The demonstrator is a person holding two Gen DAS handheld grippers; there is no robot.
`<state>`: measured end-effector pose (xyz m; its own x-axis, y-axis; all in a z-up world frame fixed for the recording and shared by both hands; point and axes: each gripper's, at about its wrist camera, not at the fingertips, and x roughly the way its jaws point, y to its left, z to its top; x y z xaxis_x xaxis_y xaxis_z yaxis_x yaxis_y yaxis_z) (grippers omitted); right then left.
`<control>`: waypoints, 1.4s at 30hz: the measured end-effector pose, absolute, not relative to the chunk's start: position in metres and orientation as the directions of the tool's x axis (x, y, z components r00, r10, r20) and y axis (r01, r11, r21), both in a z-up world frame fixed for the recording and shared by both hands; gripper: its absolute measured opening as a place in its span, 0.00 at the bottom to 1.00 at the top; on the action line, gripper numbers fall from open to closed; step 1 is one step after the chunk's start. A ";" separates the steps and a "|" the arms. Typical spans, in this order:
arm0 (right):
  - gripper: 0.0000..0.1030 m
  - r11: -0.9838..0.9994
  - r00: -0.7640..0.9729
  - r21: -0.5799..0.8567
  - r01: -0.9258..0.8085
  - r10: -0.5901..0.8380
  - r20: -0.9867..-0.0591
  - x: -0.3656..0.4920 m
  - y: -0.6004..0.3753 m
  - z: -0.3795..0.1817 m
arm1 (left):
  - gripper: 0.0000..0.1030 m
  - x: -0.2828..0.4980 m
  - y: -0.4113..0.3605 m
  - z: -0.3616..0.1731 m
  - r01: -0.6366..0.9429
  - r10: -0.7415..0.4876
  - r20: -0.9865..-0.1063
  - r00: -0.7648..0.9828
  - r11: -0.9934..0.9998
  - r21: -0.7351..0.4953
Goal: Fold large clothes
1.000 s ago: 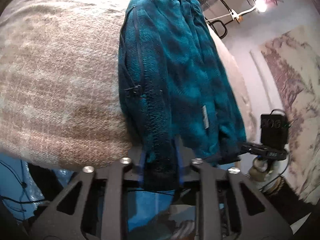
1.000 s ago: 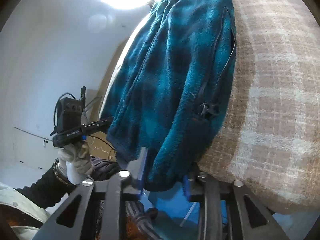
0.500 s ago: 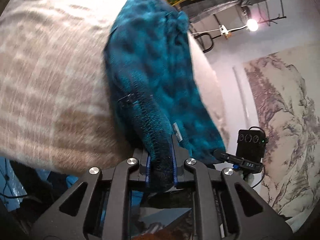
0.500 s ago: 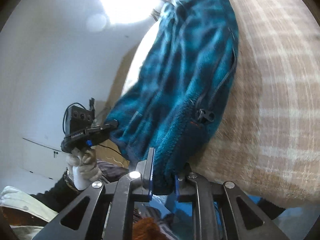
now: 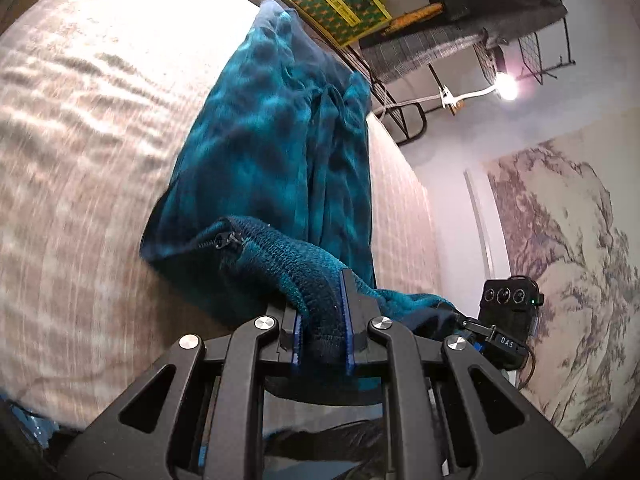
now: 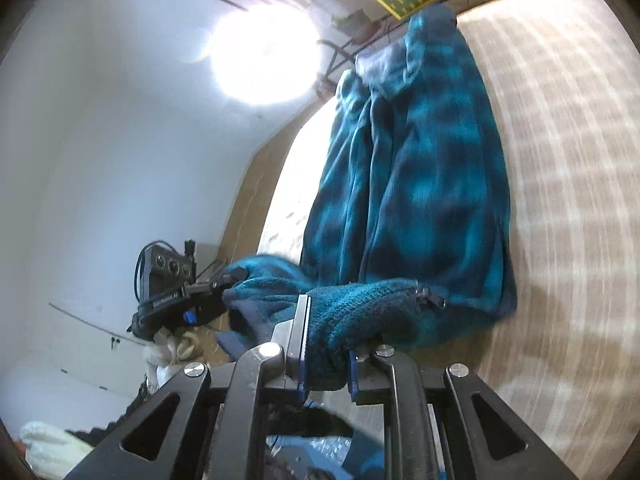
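Both grippers, left gripper (image 5: 322,320) and right gripper (image 6: 326,354), are clamping the teal fleece (image 5: 276,160) hem, probably lifting it; next, I'd say, carrying it toward the collar at frame top.

The jacket (image 5: 280,152) lies lengthwise on the bed (image 5: 80,160), its near hem raised off it, one corner in the left claw (image 5: 322,332), the other in the right claw (image 6: 326,364).
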<state>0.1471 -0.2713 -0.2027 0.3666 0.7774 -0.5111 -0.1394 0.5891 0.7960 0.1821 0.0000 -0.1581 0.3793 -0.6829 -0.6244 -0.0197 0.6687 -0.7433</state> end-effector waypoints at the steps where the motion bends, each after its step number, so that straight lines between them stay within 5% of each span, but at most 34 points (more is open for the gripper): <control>1: 0.13 0.591 0.376 0.796 -0.131 0.772 -0.512 0.154 -0.273 -0.201 | 0.13 0.191 -0.001 -0.160 -0.023 -0.679 -0.628 0.380 0.671 -0.741; 19: 0.16 0.553 0.390 0.831 0.063 0.752 -0.531 0.252 -0.287 -0.256 | 0.19 0.280 0.001 -0.210 -0.139 -0.643 -0.676 0.360 0.680 -0.720; 28: 0.23 0.446 0.376 0.891 0.081 0.814 -0.442 0.251 -0.303 -0.258 | 0.47 0.287 0.017 -0.204 -0.187 -0.732 -0.577 0.363 0.550 -0.814; 42: 0.31 0.273 0.355 0.957 0.096 0.889 -0.289 0.249 -0.323 -0.264 | 0.49 0.282 0.030 -0.183 -0.062 -0.566 -0.693 0.446 0.753 -0.655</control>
